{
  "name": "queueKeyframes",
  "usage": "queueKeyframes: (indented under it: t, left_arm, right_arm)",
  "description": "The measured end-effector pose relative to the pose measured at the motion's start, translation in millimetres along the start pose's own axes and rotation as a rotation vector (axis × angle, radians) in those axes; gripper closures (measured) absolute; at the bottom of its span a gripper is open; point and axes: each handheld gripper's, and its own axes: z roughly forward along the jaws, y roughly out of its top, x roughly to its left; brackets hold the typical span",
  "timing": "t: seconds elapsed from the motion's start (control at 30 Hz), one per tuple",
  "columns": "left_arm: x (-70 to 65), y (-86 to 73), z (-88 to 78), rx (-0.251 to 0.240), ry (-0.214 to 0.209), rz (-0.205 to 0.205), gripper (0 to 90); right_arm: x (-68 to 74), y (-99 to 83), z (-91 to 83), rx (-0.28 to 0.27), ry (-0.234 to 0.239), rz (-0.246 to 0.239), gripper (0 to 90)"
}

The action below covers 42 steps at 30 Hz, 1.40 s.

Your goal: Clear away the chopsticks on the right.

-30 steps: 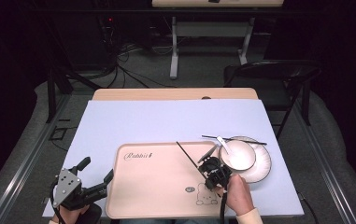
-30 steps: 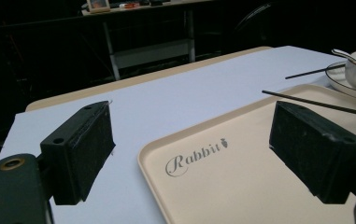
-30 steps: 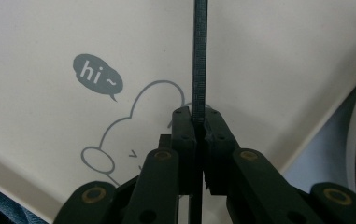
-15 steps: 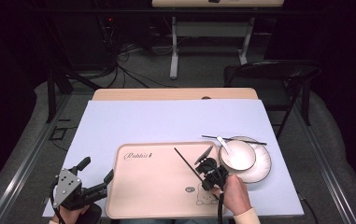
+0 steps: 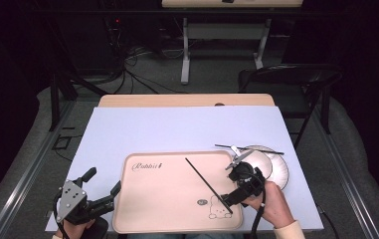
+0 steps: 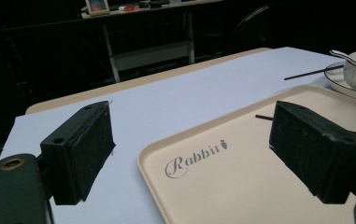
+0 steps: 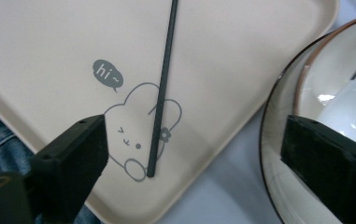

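The thin black chopstick [image 5: 208,185] lies flat on the cream plastic tray printed with "Rabbit" and a cartoon rabbit [image 5: 162,199], running diagonally from the tray's middle down to its near right corner, where its end rests on the rabbit drawing [image 7: 140,135]. The right gripper [image 5: 244,185] hovers just above that end with its jaws spread wide and nothing between them; in the right gripper view one jaw hangs over the tray and the other over the white plate with a dark rim [image 5: 279,169] just right of the tray. A second black chopstick [image 5: 249,148] rests across the white bowl [image 5: 256,162] on that plate, beside a white spoon [image 5: 237,158]. The left gripper [image 5: 91,199] sits near the tray's near left corner, jaws apart and empty. If the chopstick is to be lifted again, its slender round shaft would likely roll or slip on the smooth tray, and a jaw drifting right could knock the plate.
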Motion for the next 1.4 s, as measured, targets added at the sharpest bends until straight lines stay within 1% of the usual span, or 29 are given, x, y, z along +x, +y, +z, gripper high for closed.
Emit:
queueKeyframes:
  t: [0.03,0.1,0.13,0.17,0.2,0.3,0.33,0.37,0.4,0.43,0.47,0.53,0.57,0.6,0.83,0.87,0.9,0.93,1.0,1.03,1.07,1.1,1.13,1.2,1.23,1.27,1.3,1.33,1.4]
  left_arm:
    - [-0.1,0.0,0.0,0.001,0.000,0.001,13.7]
    - [0.0,-0.1,-0.4,-0.002,0.002,-0.003,13.6]
    - [0.0,-0.1,-0.2,0.000,0.004,-0.004,13.6]
    - [0.0,-0.1,-0.2,0.000,0.004,-0.004,13.6]
    - [-0.2,0.1,0.0,0.002,0.003,0.002,13.6]
    - [-0.9,0.2,0.3,0.005,0.004,0.007,13.6]
    - [-1.1,0.2,0.5,0.005,0.002,0.009,13.7]
    - [-1.2,0.2,0.7,0.005,0.002,0.008,13.7]
    - [-1.1,0.3,1.1,0.006,0.002,0.008,13.6]
    - [-1.1,0.3,1.1,0.006,0.002,0.008,13.6]
    - [-1.2,0.3,1.3,0.006,0.002,0.007,13.7]
    - [-1.3,0.2,1.3,0.006,0.003,0.005,13.7]
    - [-1.3,0.2,1.3,0.006,0.003,0.005,13.7]
    - [-1.1,0.2,1.0,0.005,0.002,0.007,13.6]
    - [-0.8,0.2,0.9,0.007,0.004,0.007,13.7]
    - [-0.8,0.2,0.9,0.006,0.005,0.006,13.7]
    - [-0.8,0.2,0.9,0.006,0.005,0.006,13.7]
    - [-1.0,0.3,1.2,0.008,0.005,0.005,13.7]
    - [-1.3,0.3,1.3,0.008,0.005,0.005,13.7]
    - [-1.3,0.3,1.3,0.008,0.005,0.005,13.7]
    - [-1.2,0.3,1.3,0.008,0.005,0.004,13.7]
    - [-1.2,0.3,1.3,0.008,0.005,0.004,13.7]
    - [-0.9,0.3,1.3,0.008,0.005,0.005,13.7]
    - [-1.0,0.3,1.3,0.008,0.004,0.006,13.7]
    - [-1.1,0.3,1.4,0.009,0.004,0.005,13.7]
    - [-1.1,0.3,1.4,0.009,0.005,0.004,13.7]
    - [-1.1,0.3,1.4,0.009,0.005,0.004,13.7]
    - [-0.9,0.3,1.3,0.008,0.004,0.006,13.7]
    - [-0.6,0.2,1.1,0.008,0.005,0.005,13.7]
  right_arm:
    - [-3.5,-2.3,-4.1,-0.006,0.008,-0.007,4.0]
    - [-10.2,-6.0,-10.1,-0.017,0.002,-0.016,0.3]
    - [-16.7,-8.2,-14.6,-0.033,0.003,-0.018,0.0]
    - [-16.7,-8.2,-14.6,-0.033,0.003,-0.018,0.0]
    - [-28.1,-11.4,-22.9,-0.057,-0.023,-0.035,0.0]
    - [-36.6,-12.9,-29.0,-0.071,-0.032,-0.039,0.0]
    - [-47.7,-13.9,-36.6,-0.091,-0.045,-0.052,0.0]
    - [-47.7,-13.9,-36.6,-0.091,-0.045,-0.052,0.0]
    - [-55.9,-14.3,-42.2,-0.098,-0.058,-0.066,0.0]
    - [-55.9,-14.3,-42.2,-0.098,-0.058,-0.066,0.0]
    - [-66.2,-15.2,-48.7,-0.106,-0.077,-0.079,0.0]
    - [-75.0,-16.3,-53.6,-0.121,-0.086,-0.080,0.0]
    - [-75.0,-16.3,-53.6,-0.121,-0.086,-0.080,0.0]
    - [-84.6,-17.6,-59.1,-0.125,-0.095,-0.081,0.0]
    - [-117.0,-18.7,-74.7,-0.151,-0.114,-0.116,0.0]
    - [-122.1,-18.0,-76.3,-0.139,-0.114,-0.114,0.0]
    - [-122.1,-18.0,-76.3,-0.139,-0.114,-0.114,0.0]
    - [-132.3,-16.6,-77.4,-0.135,-0.119,-0.145,0.0]
    - [-142.0,-14.1,-76.6,-0.118,-0.114,-0.152,0.0]
    - [-142.0,-14.1,-76.6,-0.118,-0.114,-0.152,0.0]
    - [-151.1,-11.5,-75.3,-0.115,-0.107,-0.173,0.0]
    - [-151.1,-11.5,-75.3,-0.115,-0.107,-0.173,0.0]
    - [-160.8,-7.3,-71.9,-0.106,-0.105,-0.202,0.0]
    - [-167.0,-3.8,-69.0,-0.090,-0.090,-0.207,0.0]
    - [-172.0,-0.9,-65.4,-0.084,-0.094,-0.231,0.0]
    - [-175.2,1.4,-62.3,-0.077,-0.082,-0.246,0.0]
    - [-175.2,1.4,-62.3,-0.077,-0.082,-0.246,0.0]
    - [-182.9,7.0,-55.2,-0.053,-0.077,-0.275,0.0]
    - [-185.1,8.9,-53.1,-0.043,-0.076,-0.289,0.0]
